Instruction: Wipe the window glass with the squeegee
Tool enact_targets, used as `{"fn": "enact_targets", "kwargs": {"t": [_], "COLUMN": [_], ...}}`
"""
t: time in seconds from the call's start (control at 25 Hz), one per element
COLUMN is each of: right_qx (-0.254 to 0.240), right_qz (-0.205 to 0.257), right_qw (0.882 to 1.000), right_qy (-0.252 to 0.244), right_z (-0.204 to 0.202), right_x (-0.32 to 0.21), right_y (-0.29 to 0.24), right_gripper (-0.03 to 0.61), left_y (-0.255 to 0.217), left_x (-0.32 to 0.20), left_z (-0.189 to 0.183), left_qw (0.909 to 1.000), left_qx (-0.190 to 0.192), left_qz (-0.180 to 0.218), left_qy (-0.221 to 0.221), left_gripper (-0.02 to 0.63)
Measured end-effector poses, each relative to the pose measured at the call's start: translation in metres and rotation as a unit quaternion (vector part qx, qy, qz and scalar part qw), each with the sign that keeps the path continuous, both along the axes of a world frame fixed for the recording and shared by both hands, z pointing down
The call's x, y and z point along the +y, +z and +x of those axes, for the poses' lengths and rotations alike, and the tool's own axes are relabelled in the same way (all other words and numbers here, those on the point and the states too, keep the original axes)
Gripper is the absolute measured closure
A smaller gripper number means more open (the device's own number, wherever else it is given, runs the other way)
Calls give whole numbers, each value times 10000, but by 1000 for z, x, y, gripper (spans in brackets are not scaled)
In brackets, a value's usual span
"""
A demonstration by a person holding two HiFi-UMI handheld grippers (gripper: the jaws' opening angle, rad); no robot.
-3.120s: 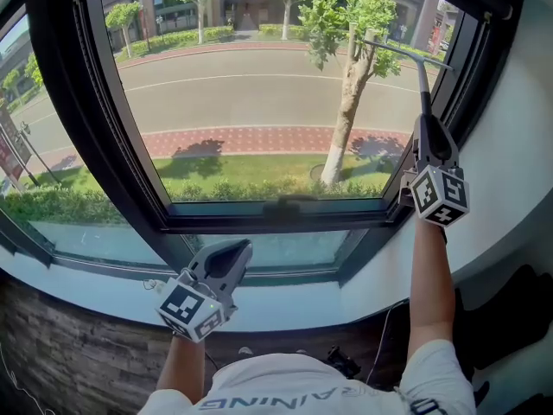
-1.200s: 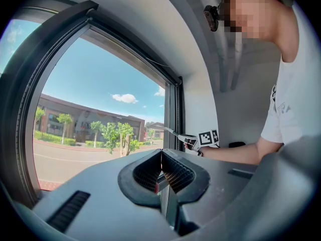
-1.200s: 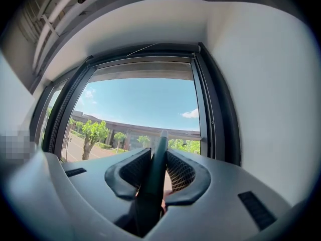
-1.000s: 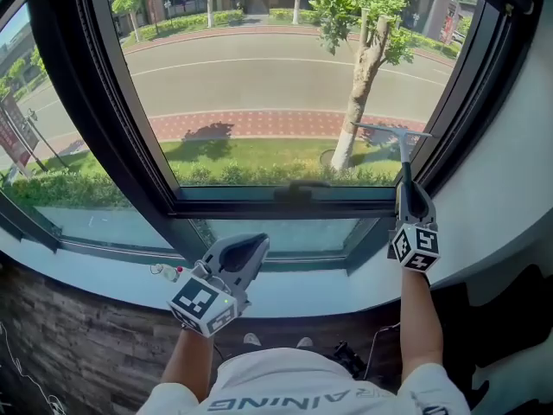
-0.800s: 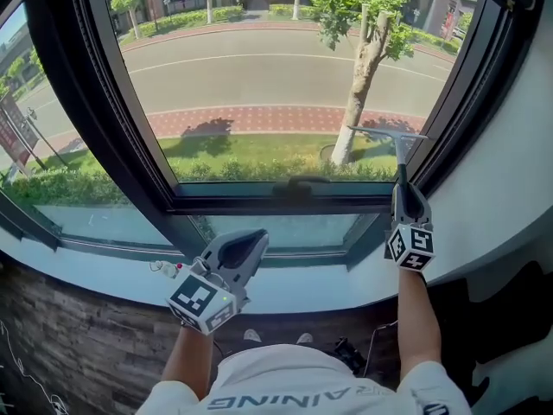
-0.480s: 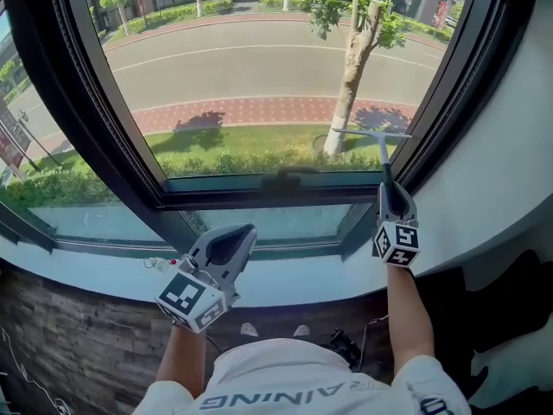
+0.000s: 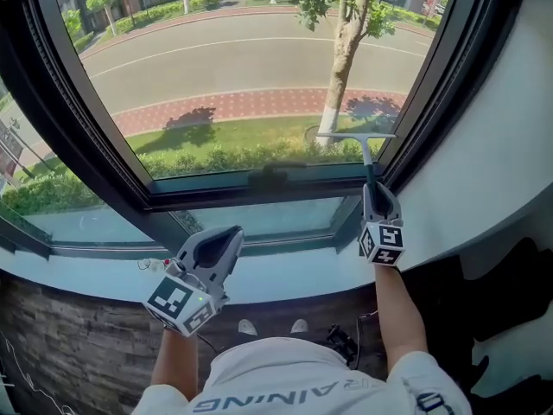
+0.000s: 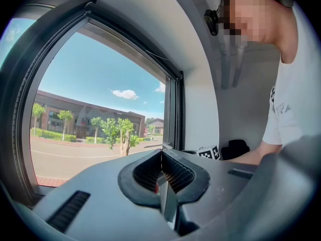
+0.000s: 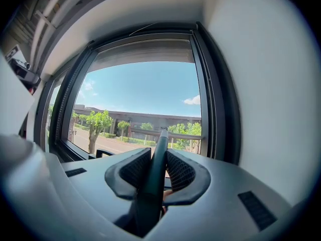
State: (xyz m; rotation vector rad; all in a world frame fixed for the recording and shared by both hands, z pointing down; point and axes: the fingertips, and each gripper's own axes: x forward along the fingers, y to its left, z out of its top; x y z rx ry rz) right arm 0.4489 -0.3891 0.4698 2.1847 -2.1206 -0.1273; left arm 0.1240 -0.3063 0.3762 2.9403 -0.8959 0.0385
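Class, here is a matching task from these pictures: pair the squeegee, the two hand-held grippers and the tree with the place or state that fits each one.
Column one
1. squeegee
2. left hand-held gripper
3. right hand-held gripper
4. tree

Column two
A. shut on nothing, low by the sill
B. outside, beyond the glass
C. blade level across the glass's lower right
D. shut on a dark handle

Pairs: 1-C, 2-A, 3-D, 4-B
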Motion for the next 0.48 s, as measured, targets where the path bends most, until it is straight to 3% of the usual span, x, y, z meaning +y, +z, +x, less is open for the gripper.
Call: {"fn": "enact_targets", "kwargs": {"t": [0.48], "right_qx": [65], "right_qz": [-339], "right_qw": [9994], "right_qy": [19], "right_z": [1], "right_x": [0], "right_y": [45], "right_gripper": [479], "left_y": [7], "left_x": [-3], "left_z": [1], "left_qw": [9999], "left_qx": [-43], "left_qz": [-98], "left_qy": [-119], "left_gripper": [597]}}
